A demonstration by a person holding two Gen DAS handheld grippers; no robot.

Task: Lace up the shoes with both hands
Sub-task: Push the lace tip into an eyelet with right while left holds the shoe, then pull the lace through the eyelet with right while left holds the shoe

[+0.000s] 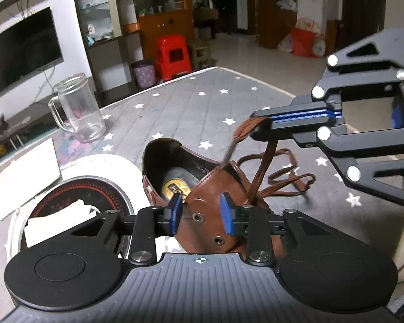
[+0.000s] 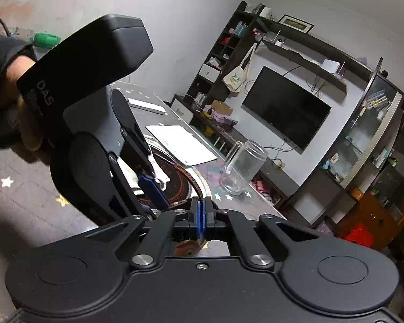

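So I'm mid-threading here. My right gripper (image 1: 258, 127) is clamped tight on the brown lace (image 1: 269, 156), holding a loop of it up above the shoe (image 1: 202, 188), which sits on the near part of the table. My left gripper (image 1: 200, 215) is partly open around the shoe's eyelet flap (image 1: 204, 220); I can't tell if the pads really press on it. I'd guess the next bit needs the flap steadied and the lace tip aimed at an open eyelet. The grey starry tablecloth (image 1: 202, 102) also has a glass mug (image 1: 78, 107) far left, a TV (image 1: 21, 51) behind.
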